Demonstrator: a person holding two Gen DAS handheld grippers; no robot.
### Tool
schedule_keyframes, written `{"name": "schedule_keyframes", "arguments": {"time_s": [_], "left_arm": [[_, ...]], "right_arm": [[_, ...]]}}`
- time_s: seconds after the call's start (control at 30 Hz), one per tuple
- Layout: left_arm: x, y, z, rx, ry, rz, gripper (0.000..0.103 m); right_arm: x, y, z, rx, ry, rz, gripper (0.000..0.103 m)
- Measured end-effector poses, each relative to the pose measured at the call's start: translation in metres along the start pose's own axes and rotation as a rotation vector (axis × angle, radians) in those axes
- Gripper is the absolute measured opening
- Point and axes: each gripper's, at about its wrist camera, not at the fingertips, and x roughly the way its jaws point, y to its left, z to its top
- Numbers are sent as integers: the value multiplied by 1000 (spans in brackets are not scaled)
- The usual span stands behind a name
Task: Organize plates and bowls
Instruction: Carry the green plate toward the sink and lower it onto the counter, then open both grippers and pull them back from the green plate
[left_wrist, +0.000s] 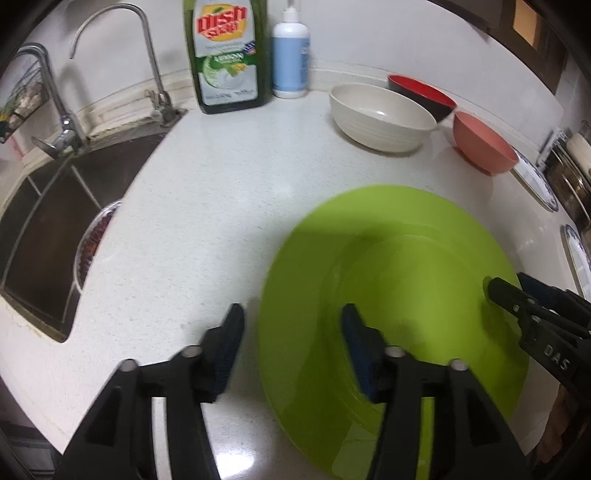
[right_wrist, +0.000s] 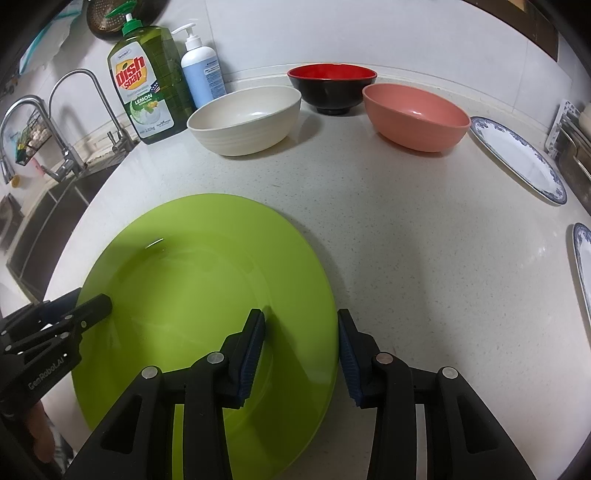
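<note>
A large green plate (left_wrist: 417, 258) (right_wrist: 192, 258) lies flat on the white counter near the front. My left gripper (left_wrist: 291, 325) is open and straddles the plate's left rim. My right gripper (right_wrist: 301, 328) is open and straddles its right rim; it also shows in the left wrist view (left_wrist: 517, 291). Neither is closed on the plate. A cream bowl (right_wrist: 245, 120), a red-and-black bowl (right_wrist: 332, 86) and a pink bowl (right_wrist: 415, 116) stand in a row at the back. Two blue-rimmed white plates (right_wrist: 517, 157) (right_wrist: 583, 266) lie at the right.
A dish soap bottle (right_wrist: 147, 92) and a white pump bottle (right_wrist: 201, 68) stand against the back wall. A sink (left_wrist: 55, 229) with two taps (left_wrist: 147, 55) is at the left. A metal rack (right_wrist: 570, 136) stands at the far right.
</note>
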Motion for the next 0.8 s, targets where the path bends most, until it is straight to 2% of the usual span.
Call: {"name": "schedule_keyframes", "arguments": {"time_s": [0.07,0.1,0.5,0.57,0.63,0.8], "left_arm": [[-6,-2,2,10,-30,21,60],[-9,-3,4,28,-49,30,67],[-60,-33,26,116,-214,-29,92],[-65,-39,28,127,-231,-45,96],[-71,-47,31,142,-246,-61,99],[-83,-74,37,193,-291,-95,103]], "right_arm": [[-5,0,2,-3,-29,-22,59],[-8,1,3,-6,-45,-29,61],[-52,-17,11,48,-128,-4,63],[-64,-23,11,66,-153,-9,71],[-76,-30,11,83,-184,-32,76],[-102,-50,8,128,-236,-90,79]]}}
